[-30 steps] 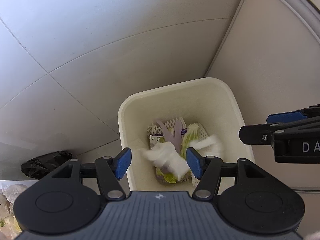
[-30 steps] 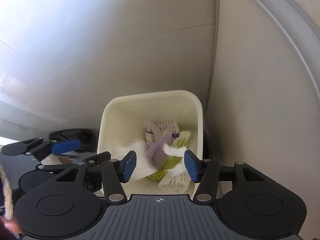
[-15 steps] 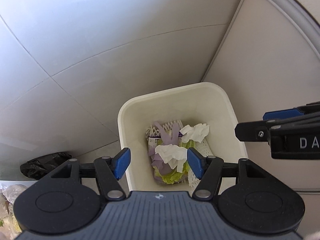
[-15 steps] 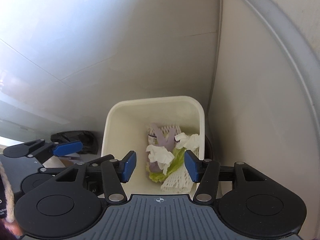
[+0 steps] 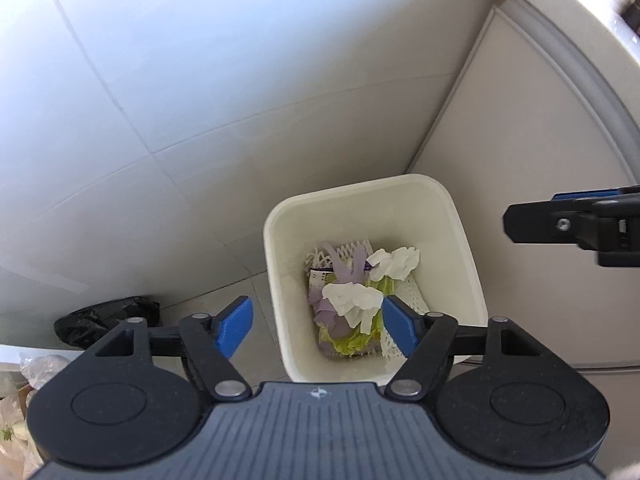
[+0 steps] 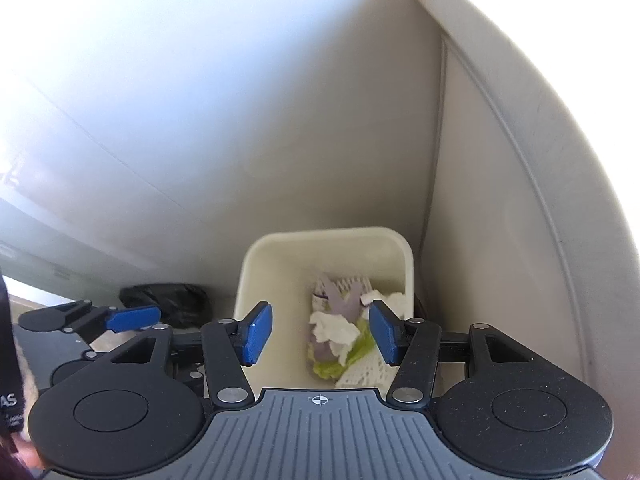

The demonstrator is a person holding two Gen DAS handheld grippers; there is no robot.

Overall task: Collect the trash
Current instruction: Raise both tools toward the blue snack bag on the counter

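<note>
Tiled floor lower centre holds my bin (image 5: 460, 240); both grippers, left gripper (image 5: 316, 326) and right gripper (image 6: 320, 334), hang wide and empty, tissues (image 5: 352, 300) lying inside.

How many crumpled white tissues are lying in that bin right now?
2. One crumpled tissue lies on top of the pile in the middle of the bin; the other tissue lies beyond it, toward the far right corner. More may be buried underneath.
</note>
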